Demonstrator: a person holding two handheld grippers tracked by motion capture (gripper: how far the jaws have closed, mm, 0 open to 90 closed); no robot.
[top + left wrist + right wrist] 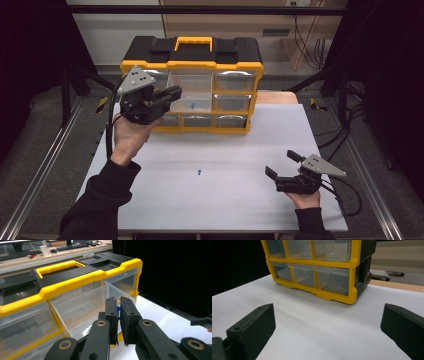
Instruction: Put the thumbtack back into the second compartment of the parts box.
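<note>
A white table [225, 160] stands in a dark room, with grey floor and metal rails at its sides. At the far edge of the table sits a yellow and black plastic box of clear drawers [192, 82]. One clear middle drawer [192, 102] is pulled out, and a small blue piece [193, 105] lies inside it. Another tiny blue piece [199, 173] lies on the bare table, well apart from the box. The left gripper [172, 95] is held up just over the open drawer, and its jaws are nearly closed on a small blue thing [119, 311]. The right gripper [282, 164] rests low near the right edge, jaws wide open and empty.
</note>
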